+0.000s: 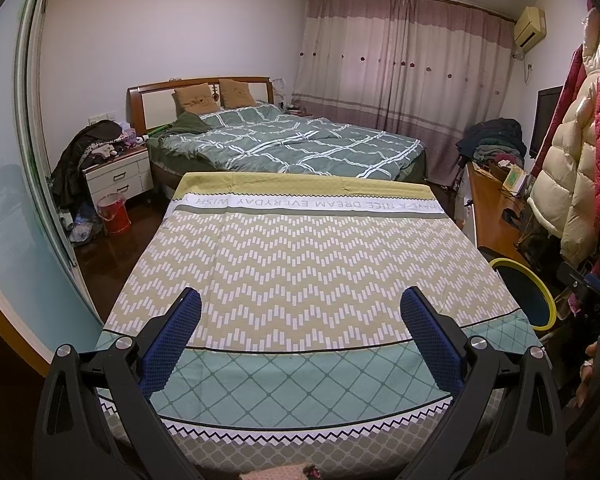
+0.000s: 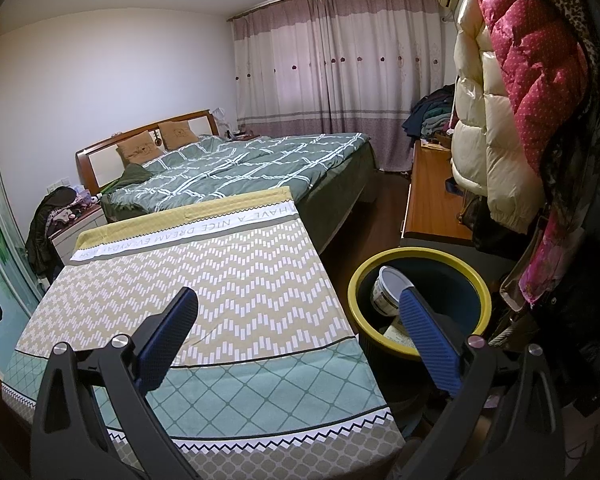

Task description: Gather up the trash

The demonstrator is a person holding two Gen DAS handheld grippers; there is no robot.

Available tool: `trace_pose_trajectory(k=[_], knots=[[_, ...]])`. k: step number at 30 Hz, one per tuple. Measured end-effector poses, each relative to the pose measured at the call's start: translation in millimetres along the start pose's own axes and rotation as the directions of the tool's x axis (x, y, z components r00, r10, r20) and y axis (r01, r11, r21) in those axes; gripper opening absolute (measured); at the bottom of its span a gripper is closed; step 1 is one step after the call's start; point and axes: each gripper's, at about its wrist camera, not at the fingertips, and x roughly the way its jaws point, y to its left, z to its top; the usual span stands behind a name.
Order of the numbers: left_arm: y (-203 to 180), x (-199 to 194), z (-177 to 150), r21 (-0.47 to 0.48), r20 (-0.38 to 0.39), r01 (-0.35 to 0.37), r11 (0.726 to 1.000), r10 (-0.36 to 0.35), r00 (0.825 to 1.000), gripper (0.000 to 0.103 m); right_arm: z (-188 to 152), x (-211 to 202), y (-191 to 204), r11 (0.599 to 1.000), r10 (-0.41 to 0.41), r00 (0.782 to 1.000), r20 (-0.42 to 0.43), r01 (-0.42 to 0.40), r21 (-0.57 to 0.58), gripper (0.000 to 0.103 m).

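Note:
A dark blue trash bin with a yellow rim [image 2: 420, 256] stands on the floor right of the cloth-covered table [image 2: 204, 280]; it also shows in the left wrist view [image 1: 540, 292]. Inside it lie a white paper cup [image 2: 386, 290] and a flat paper piece [image 2: 396, 334]. My right gripper [image 2: 298, 300] is open and empty, one finger over the table, the other over the bin. My left gripper [image 1: 300, 300] is open and empty above the near part of the table [image 1: 300, 248]. No trash shows on the tablecloth.
A bed with a green quilt [image 1: 292, 140] lies beyond the table. A nightstand with piled clothes [image 1: 116, 172] and a red bucket [image 1: 114, 212] stand at left. A wooden desk [image 2: 428, 200] and hanging coats [image 2: 500, 100] line the right side.

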Motion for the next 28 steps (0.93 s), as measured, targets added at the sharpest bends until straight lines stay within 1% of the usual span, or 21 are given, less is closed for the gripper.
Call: trace_pose_trajectory(k=[4,13,18,19,20,22,23,26,28], knots=[[1,3,1,-0.002,-0.007,0.005,1.0,-0.005,1.0,0.098,-4,3,4,1.0,0.001,1.0,-0.006,-0.001,-0.003,0.096],[3,10,1,0.004,-0.018,0.006,1.0,-0.006,1.0,0.098,-1,7,6,1.0,-0.001,1.0,-0.018,0.001,-0.002,0.096],[2,19,9,0.007,-0.012,0.043,0.999,-0.043,0.999,0.098,3,12,10,1.0,0.01,1.0,-0.022,-0.01,-0.011,0.096],[3,25,13,0.005,-0.014,0.05,0.999,-0.05,0.999,0.098,6,15,11,1.0,0.022,0.999,-0.026,-0.022,-0.016,0.096],[3,32,17,0.01,-0.021,0.044,0.999,-0.044,0.999,0.098,9,19,13,0.999,0.033,0.999,-0.029,-0.034,-0.022,0.096],[3,54,29,0.029,-0.04,0.005,1.0,-0.004,0.999,0.098,18,33,18,0.998,0.043,0.998,-0.036,-0.045,-0.038,0.096],[3,66,34,0.037,-0.052,-0.003,0.999,0.004,0.999,0.098,22,40,20,0.998,0.046,0.998,-0.044,-0.048,-0.045,0.096],[8,106,47,0.046,-0.081,-0.035,0.998,0.038,0.996,0.098,34,78,33,0.994,0.08,0.993,-0.086,-0.085,-0.064,0.096],[13,133,53,0.054,-0.098,-0.066,0.996,0.071,0.993,0.098,37,102,42,0.993,0.072,0.992,-0.099,-0.081,-0.091,0.096]])
